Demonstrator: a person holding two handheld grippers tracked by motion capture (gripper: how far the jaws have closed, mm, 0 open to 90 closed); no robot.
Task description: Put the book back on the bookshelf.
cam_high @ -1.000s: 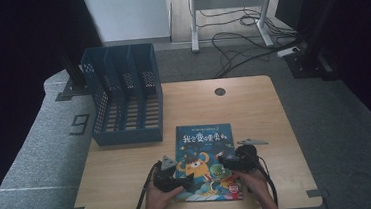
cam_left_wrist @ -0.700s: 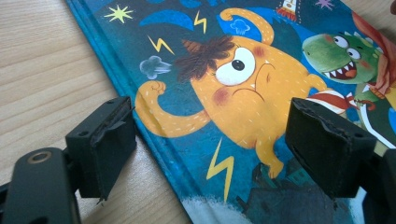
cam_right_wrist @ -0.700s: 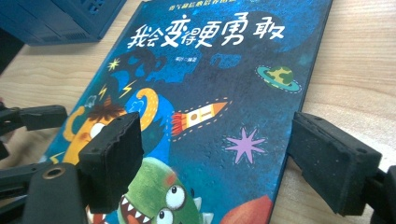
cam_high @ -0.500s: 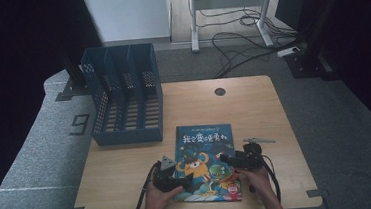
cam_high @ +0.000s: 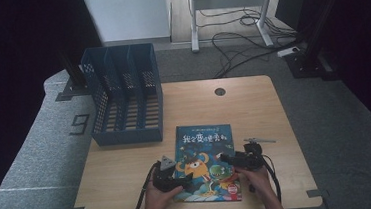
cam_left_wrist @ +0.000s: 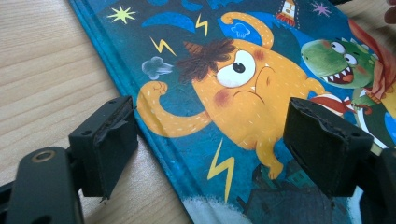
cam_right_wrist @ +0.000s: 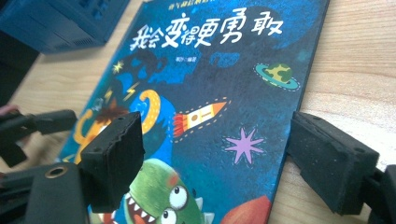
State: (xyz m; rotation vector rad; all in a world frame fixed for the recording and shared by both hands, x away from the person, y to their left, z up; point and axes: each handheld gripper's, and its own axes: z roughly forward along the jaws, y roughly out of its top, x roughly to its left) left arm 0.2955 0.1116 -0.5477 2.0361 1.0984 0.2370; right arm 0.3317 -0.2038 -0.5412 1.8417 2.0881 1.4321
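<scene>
Picture book lying flat, cover up, near the front edge of the wooden table, just in front of the blue file rack with its three slots. Left gripper down at the book's left edge, jaws spread wide with nothing between them yet; from the left gripper view, one pad sitting over bare wood and the other over the orange monster on the cover, so straddling the spine edge. Right gripper likewise released, jaws wide apart, astride the book's right edge; in the right gripper view one pad over the table and the other above the cover. Looks like the pickup stage, probably with the rack as the goal, though that's a guess. Best bet for doing it well: tilt one jaw low enough to slip under the cover edge rather than pinching down on top, since a thin flat book gives little to bite on. Maybe slide it toward the table edge first to get an overhang. Close on the spine side if possible, so the pages don't fan open. Then lift level with both sides together, stand it upright, and aim for an open slot without knocking the rack's dividers.
</scene>
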